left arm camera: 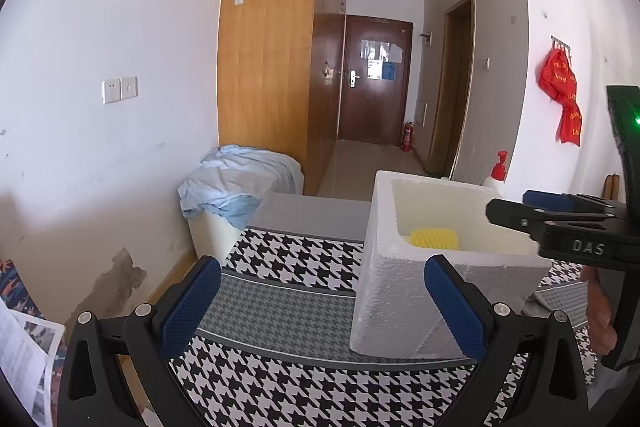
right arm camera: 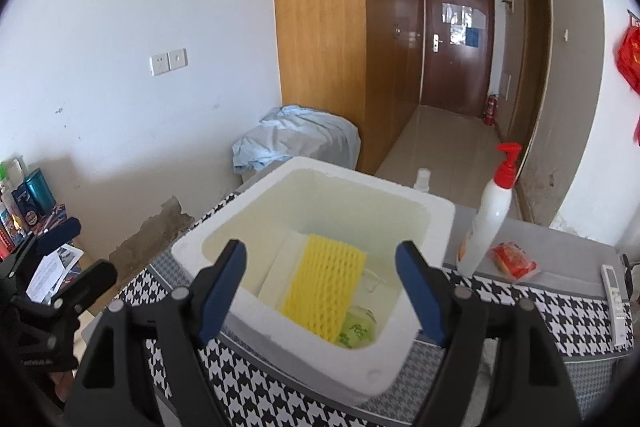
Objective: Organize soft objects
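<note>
The right gripper (right arm camera: 320, 291) is hanging spread and empty over the foam box (right arm camera: 276, 311), so lifting straight up is keeping the yellow net (right arm camera: 326, 291) tucked inside.

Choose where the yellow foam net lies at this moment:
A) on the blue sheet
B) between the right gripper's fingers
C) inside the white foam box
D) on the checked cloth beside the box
C: the yellow foam net rests inside the white foam box, while both grippers are open and hold nothing.

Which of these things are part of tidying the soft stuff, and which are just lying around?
Part of the job: foam box, yellow foam net, white foam sheet.

Lying about: lotion bottle, red packet, remote, blue sheet.
</note>
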`<state>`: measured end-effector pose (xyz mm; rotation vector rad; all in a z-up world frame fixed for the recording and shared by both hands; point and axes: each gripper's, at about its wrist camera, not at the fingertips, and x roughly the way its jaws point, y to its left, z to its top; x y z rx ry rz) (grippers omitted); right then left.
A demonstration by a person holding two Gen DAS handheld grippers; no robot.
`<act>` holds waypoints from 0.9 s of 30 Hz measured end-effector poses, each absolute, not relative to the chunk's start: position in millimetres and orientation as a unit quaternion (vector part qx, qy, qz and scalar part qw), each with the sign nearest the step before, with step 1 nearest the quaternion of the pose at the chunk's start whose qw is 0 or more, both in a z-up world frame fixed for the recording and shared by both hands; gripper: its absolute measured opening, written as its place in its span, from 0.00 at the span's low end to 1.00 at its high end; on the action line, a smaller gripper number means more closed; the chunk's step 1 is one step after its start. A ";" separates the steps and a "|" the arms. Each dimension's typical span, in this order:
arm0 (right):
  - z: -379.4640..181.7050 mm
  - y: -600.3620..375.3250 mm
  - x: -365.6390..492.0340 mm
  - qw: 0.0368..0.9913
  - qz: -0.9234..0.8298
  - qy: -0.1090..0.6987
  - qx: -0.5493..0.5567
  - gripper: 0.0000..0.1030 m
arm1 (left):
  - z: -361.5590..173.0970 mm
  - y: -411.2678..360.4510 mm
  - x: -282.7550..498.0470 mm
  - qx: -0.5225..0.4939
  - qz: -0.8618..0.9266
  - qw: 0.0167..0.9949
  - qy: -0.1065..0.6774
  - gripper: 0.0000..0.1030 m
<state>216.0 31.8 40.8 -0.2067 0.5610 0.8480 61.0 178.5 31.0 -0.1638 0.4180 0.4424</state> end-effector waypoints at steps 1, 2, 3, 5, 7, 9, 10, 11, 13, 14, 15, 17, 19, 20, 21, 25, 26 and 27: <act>41.4 28.9 215.3 0.869 0.406 0.267 -0.096 0.78 | 31.3 177.0 60.6 -0.080 0.216 0.951 0.206 0.99; 42.4 25.7 214.4 0.869 0.407 0.265 -0.093 0.78 | 32.3 173.9 60.6 -0.079 0.215 0.952 0.205 0.99; 43.9 19.6 213.5 0.871 0.405 0.263 -0.089 0.78 | 33.4 170.8 60.3 -0.079 0.214 0.952 0.203 0.99; 46.6 12.1 211.8 0.876 0.398 0.259 -0.082 0.80 | 35.8 164.1 60.0 -0.075 0.209 0.954 0.200 0.99; 48.2 4.7 210.8 0.880 0.393 0.255 -0.078 0.86 | 38.1 157.7 59.6 -0.073 0.207 0.956 0.196 0.99; 51.5 -3.8 207.9 0.886 0.386 0.246 -0.074 0.90 | 40.8 152.4 58.9 -0.074 0.205 0.957 0.190 0.99; 52.9 -8.2 206.0 0.889 0.382 0.242 -0.074 0.92 | 42.0 150.3 58.7 -0.075 0.203 0.958 0.187 0.99; 54.2 -11.9 204.3 0.891 0.380 0.238 -0.074 0.93 | 43.2 147.6 58.6 -0.075 0.201 0.959 0.186 0.99; 57.1 -21.5 201.3 0.892 0.380 0.235 -0.067 0.93 | 45.9 143.3 57.8 -0.075 0.196 0.961 0.182 0.99; 58.0 -24.9 200.5 0.892 0.380 0.235 -0.063 0.93 | 47.6 140.1 58.1 -0.074 0.191 0.962 0.181 0.99; 59.0 -28.8 199.2 0.893 0.381 0.234 -0.060 0.93 | 49.3 136.7 58.2 -0.073 0.187 0.963 0.181 0.99; 60.5 -38.3 197.5 0.896 0.376 0.232 -0.054 0.93 | 52.3 130.4 58.6 -0.070 0.181 0.964 0.179 0.99; 61.3 -45.3 196.0 0.897 0.373 0.231 -0.049 0.93 | 55.3 123.4 59.5 -0.063 0.175 0.966 0.178 0.99; 61.6 -48.2 194.8 0.899 0.371 0.230 -0.047 0.93 | 56.4 119.4 59.8 -0.058 0.173 0.967 0.178 0.99; 62.1 -54.0 193.4 0.901 0.368 0.227 -0.045 0.93 | 57.2 116.0 60.1 -0.055 0.171 0.967 0.178 0.99; 63.8 -70.9 187.7 0.906 0.358 0.220 -0.039 0.93 | 61.6 104.7 61.9 -0.054 0.156 0.971 0.175 0.99; 64.4 -74.9 185.6 0.908 0.355 0.218 -0.039 0.93 | 63.5 100.9 62.3 -0.055 0.151 0.972 0.172 0.99; 65.1 -80.1 184.2 0.911 0.350 0.215 -0.039 0.93 | 64.0 98.7 62.2 -0.055 0.148 0.973 0.171 0.99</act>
